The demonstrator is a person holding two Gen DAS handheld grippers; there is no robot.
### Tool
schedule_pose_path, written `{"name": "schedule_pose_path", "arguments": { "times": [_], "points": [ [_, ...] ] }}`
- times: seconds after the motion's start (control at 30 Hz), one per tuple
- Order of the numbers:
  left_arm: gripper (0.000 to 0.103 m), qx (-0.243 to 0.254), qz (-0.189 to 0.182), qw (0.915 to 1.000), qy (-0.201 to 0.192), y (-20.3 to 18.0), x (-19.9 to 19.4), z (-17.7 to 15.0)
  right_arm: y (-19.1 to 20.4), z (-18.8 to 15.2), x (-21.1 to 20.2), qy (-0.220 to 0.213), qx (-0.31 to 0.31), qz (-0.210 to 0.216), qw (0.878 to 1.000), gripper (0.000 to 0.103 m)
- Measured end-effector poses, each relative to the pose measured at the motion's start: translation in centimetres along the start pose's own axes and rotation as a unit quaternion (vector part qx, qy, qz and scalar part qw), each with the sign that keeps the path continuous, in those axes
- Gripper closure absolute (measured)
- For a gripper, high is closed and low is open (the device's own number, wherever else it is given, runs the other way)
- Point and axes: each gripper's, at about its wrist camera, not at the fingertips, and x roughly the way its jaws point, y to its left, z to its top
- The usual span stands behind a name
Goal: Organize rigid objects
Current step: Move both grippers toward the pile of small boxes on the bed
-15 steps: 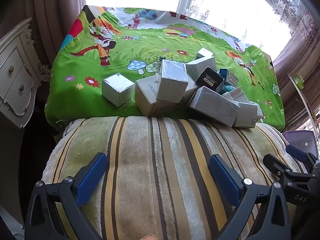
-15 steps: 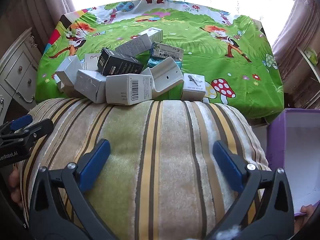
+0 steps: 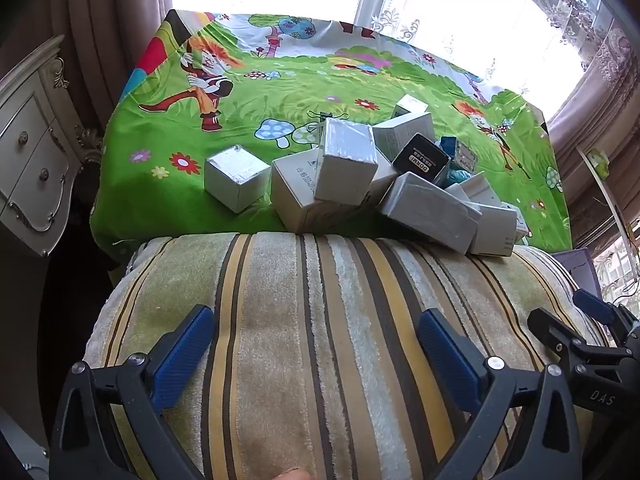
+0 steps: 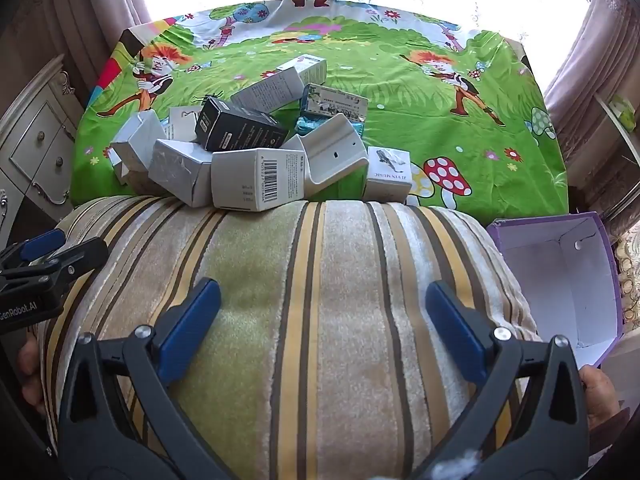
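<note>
A heap of several small cartons lies on a green cartoon tablecloth (image 3: 168,128), mostly white boxes (image 3: 348,164) plus a black box (image 3: 420,158). In the right wrist view the same heap shows a barcode box (image 4: 260,178), the black box (image 4: 240,128) and a small white box (image 4: 388,174) off to the right. One white cube (image 3: 236,178) sits apart at the heap's left. My left gripper (image 3: 316,348) and my right gripper (image 4: 320,320) both hover wide open over a striped cushion (image 3: 320,320), short of the boxes, with nothing between the fingers.
An open purple box with a white inside (image 4: 560,280) stands to the right of the cushion. A pale carved drawer cabinet (image 3: 32,160) is at the left. Curtains and a bright window lie behind the table. A hand (image 4: 600,396) shows at the lower right.
</note>
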Motion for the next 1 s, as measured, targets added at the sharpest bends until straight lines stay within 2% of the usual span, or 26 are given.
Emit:
{"name": "schedule_pose_path", "arguments": {
  "times": [0.6, 0.83, 1.0],
  "points": [
    [0.000, -0.008, -0.009, 0.9999, 0.011, 0.3, 0.0, 0.0, -0.1, 0.0, 0.1, 0.002, -0.001, -0.001, 1.000, 0.000],
    [0.000, -0.019, -0.028, 0.9994, 0.007, 0.8, -0.3, -0.1, -0.1, 0.0, 0.2, -0.001, 0.001, 0.000, 1.000, 0.000],
    [0.000, -0.044, -0.056, 0.9974, -0.005, 1.7, -0.6, -0.1, -0.2, -0.1, 0.2, -0.004, 0.002, 0.000, 1.000, 0.000]
  ]
}}
